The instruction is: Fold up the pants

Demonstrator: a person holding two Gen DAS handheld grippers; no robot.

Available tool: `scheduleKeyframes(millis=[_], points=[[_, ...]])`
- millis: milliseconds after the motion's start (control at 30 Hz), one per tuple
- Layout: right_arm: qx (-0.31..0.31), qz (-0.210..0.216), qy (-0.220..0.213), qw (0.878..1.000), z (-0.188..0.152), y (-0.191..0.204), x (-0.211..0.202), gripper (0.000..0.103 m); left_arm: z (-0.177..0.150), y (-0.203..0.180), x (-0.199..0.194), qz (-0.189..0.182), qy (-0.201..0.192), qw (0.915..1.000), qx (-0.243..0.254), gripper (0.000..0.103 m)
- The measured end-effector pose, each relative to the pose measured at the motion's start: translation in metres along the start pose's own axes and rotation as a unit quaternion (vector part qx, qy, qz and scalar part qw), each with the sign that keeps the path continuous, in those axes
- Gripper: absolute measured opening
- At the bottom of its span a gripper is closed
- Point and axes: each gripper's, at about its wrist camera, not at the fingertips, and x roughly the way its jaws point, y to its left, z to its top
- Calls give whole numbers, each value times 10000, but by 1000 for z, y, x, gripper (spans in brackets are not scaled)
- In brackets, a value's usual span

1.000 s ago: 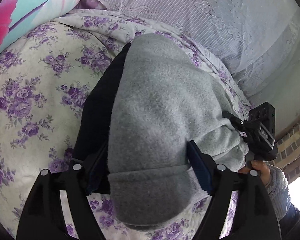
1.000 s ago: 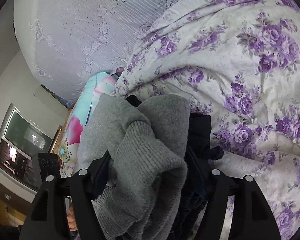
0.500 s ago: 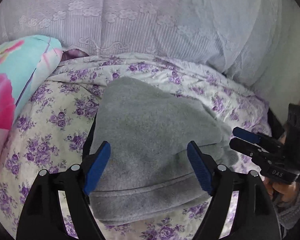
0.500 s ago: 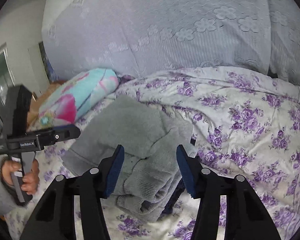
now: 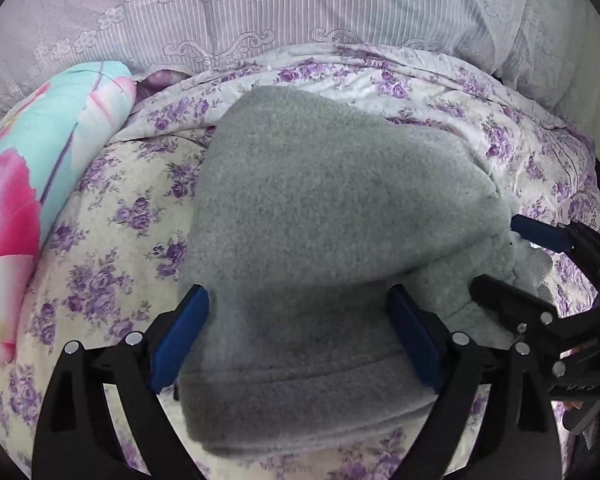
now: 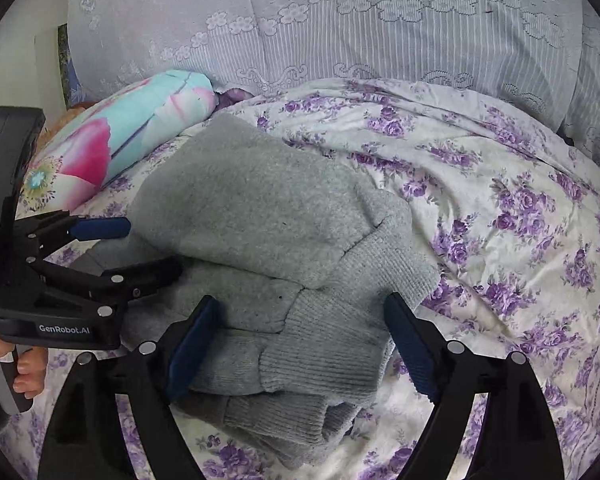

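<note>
The grey fleece pants (image 5: 332, 240) lie folded in a thick bundle on the floral quilt (image 5: 116, 216). My left gripper (image 5: 298, 340) hovers over the bundle's near end. Its jaws are opening, and the blue pads stand at either side of the cloth without pressing it. In the right wrist view the pants (image 6: 268, 216) show their ribbed cuffs (image 6: 332, 344) stacked at the near end. My right gripper (image 6: 300, 344) straddles those cuffs; its jaws are opening too and the pads are off the cloth. Each gripper shows in the other's view: the right gripper (image 5: 494, 252), the left gripper (image 6: 154, 244).
A turquoise and pink pillow (image 5: 40, 184) lies to the left of the pants. Behind the quilt rises a lilac lace-covered cushion (image 5: 300, 12). A hand (image 6: 24, 368) holds the left gripper's handle. Bare quilt (image 6: 520, 240) stretches to the right of the bundle.
Both grippers have let go of the pants, drawn back and up, and rolled level. The bundle has dropped flat onto the quilt, hiding the dark fabric.
</note>
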Motion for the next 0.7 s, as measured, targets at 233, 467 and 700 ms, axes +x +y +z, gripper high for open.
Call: scheduleKeyframes(millis=[233, 467, 700], points=[[867, -368, -57, 9955, -38, -1, -104, 100, -25, -7, -113, 834, -534, 9949, 169, 98], [895, -782, -326, 9924, -92, 41, -205, 100, -64, -25, -215, 1002, -576, 9929, -291, 98], [1301, -597, -650, 9876, -120, 56, -277, 100, -107, -42, -292, 1234, -747, 9886, -424, 98]])
